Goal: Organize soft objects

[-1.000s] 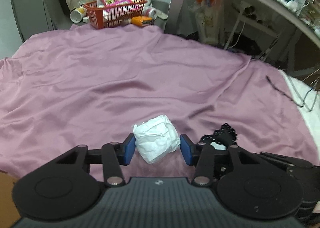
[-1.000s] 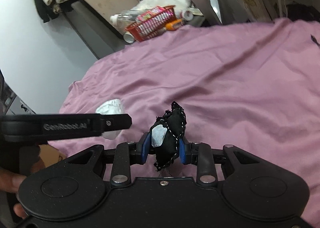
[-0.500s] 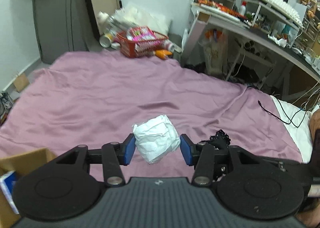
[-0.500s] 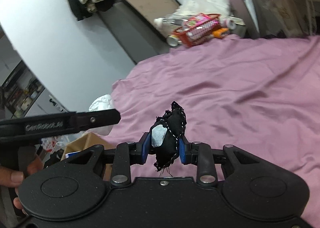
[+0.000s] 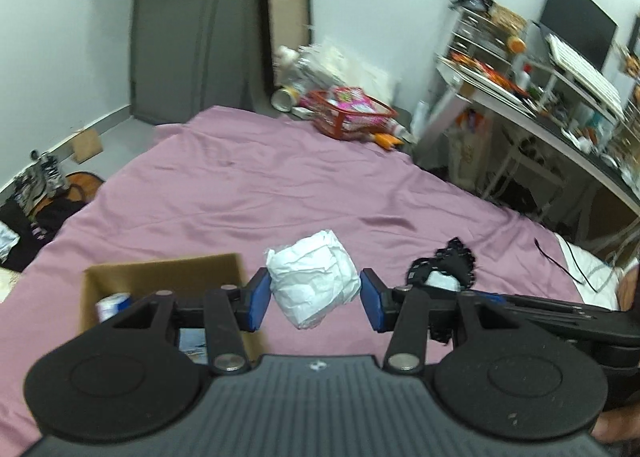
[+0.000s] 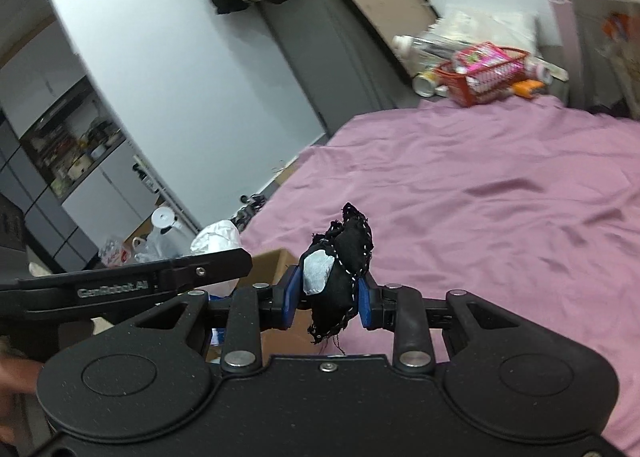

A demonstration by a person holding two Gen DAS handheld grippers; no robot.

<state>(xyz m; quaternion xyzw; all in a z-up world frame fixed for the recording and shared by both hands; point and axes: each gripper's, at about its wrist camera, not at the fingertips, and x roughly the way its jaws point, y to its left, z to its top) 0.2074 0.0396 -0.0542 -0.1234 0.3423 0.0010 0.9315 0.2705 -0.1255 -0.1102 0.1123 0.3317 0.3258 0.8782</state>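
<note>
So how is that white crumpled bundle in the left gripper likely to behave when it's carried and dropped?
The white bundle looks crinkled and wadded, so it is probably soft and squashes between the left gripper pads. It seems light for its bulk. Being lumpy, it would likely land without rolling far.

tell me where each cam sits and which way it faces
Left wrist: sits behind the left gripper, which is shut on a white bundle; faces along the purple bed toward a red basket; no hand clearly visible.
Right wrist: sits behind the right gripper, which is shut on a black pouch; faces the same bed; a hand shows at the left edge.
Shared: bed, basket, cardboard box, both held items.
</note>
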